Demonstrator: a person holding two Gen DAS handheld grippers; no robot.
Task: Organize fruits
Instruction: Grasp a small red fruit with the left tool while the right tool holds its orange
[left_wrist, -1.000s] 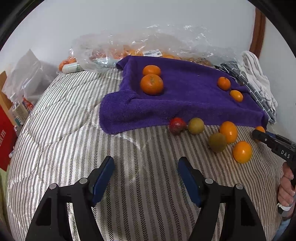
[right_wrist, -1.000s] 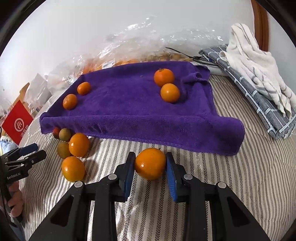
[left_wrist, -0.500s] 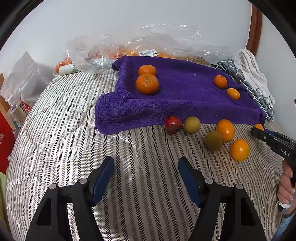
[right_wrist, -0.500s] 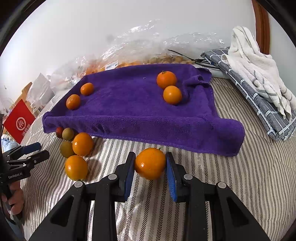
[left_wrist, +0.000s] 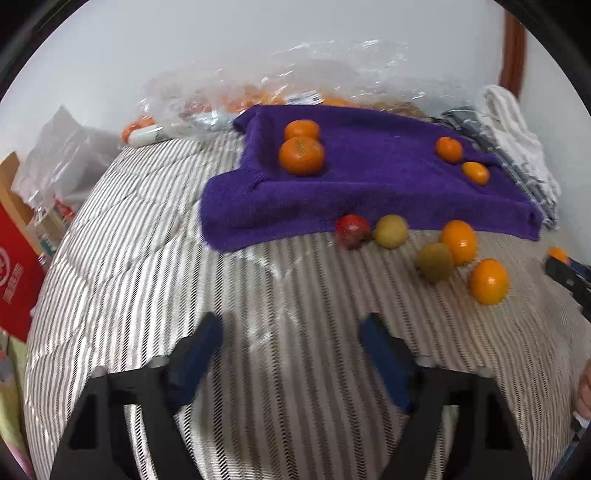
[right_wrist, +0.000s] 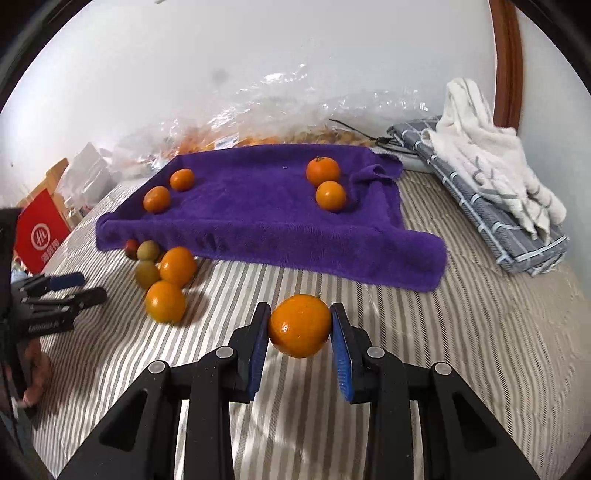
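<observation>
Right gripper (right_wrist: 300, 338) grips an orange (right_wrist: 300, 325) — left gripper (left_wrist: 291, 356) spread wide

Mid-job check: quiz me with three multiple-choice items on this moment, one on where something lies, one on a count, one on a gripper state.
1. Where does the red fruit lie?
A. on the purple towel
B. on the striped bedcover, at the towel's near edge
C. inside the plastic bag

2. How many oranges sit on the purple towel?
A. two
B. four
C. six

3. What is the right gripper doing?
A. jaws shut on an orange
B. jaws wide open and bare
C. jaws gripping the towel

Answers:
1. B, since it rests on the striped bedcover beside a yellow-green fruit, just off the towel.
2. B, since the right wrist view shows a pair at the left and a pair at the right.
3. A, since the held orange sits between both blue pads; the left gripper is the open, bare one.
</observation>
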